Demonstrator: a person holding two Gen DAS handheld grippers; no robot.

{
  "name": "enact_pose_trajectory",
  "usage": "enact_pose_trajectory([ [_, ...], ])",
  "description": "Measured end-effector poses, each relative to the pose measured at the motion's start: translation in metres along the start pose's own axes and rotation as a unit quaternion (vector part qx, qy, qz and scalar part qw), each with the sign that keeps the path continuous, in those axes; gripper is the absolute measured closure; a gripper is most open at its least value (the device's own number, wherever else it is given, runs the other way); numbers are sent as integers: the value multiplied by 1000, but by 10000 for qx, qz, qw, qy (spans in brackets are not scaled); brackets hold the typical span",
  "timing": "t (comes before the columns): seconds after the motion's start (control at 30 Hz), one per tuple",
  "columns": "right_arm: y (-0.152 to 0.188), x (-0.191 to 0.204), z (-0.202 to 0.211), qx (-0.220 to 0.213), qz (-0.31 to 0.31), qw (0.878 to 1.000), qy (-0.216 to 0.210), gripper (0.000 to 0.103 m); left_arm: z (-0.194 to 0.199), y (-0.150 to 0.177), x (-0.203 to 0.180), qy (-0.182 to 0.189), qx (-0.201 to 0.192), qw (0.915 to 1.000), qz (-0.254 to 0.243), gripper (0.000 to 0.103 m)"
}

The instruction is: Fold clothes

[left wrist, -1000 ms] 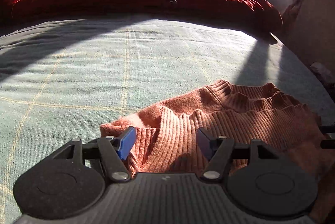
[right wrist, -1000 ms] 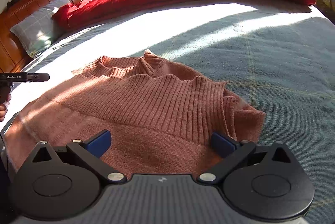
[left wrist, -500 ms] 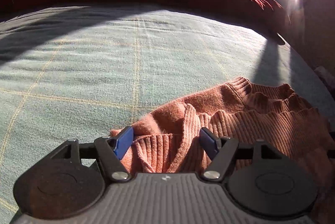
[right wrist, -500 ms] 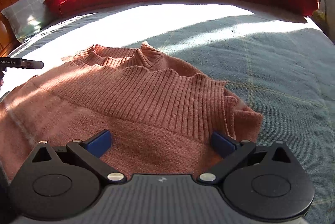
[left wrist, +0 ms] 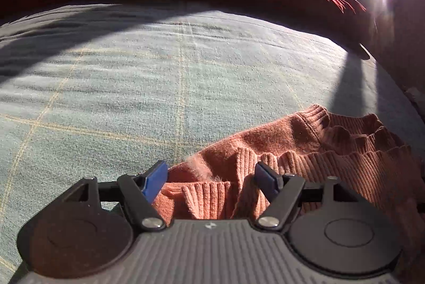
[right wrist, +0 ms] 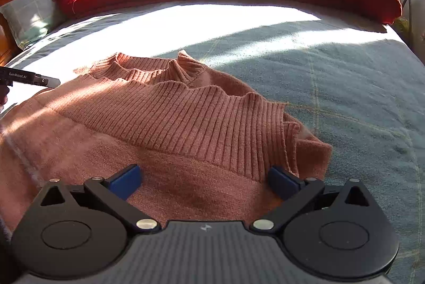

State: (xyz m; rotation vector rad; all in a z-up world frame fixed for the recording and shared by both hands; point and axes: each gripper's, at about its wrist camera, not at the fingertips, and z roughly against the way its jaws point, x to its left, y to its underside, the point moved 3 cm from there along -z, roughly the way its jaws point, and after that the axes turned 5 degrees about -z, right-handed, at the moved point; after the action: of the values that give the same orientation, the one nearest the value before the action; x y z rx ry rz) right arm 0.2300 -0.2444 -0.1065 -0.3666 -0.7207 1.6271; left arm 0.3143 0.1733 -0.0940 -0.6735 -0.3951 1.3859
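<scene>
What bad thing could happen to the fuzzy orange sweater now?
1. The left gripper is open around a bunched corner of the sweater; closing might catch only one layer, so the fold could come out crooked.
2. The right gripper is open over flat knit with no edge between its pads; it may pinch nothing or drag the stacked ribbed folds apart.

The right hand-held gripper, jaws spread wide, sits over the folded salmon sweater on the bed.
</scene>
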Motion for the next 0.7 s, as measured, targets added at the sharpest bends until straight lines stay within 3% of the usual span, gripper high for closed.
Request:
enact_pose_trajectory([
  [0.03,0,0,0,-3,16,10000,8,0,4,-5,-5,21,-49,10000,-38,33],
  [0.2,2,1,1,-57,69,10000,23,0,13,-21,-48,889,-204,9939,-614,27],
  [0.27,2,1,1,-76,76,9999,26,0,-1,-19,-63,939,-10,9923,-802,27],
  [0.37,3,1,2,-118,72,9999,31,0,-30,-14,-69,991,299,9921,-706,27],
  [0.47,4,1,2,-156,77,9998,47,0,-33,-24,-75,820,235,9948,-556,30],
  [0.6,7,1,3,-260,71,9996,37,0,-16,-37,-107,1478,-13,9852,-871,28],
  [0.7,6,1,5,-312,57,9995,13,0,-31,-34,-127,1493,192,9814,-1193,27],
])
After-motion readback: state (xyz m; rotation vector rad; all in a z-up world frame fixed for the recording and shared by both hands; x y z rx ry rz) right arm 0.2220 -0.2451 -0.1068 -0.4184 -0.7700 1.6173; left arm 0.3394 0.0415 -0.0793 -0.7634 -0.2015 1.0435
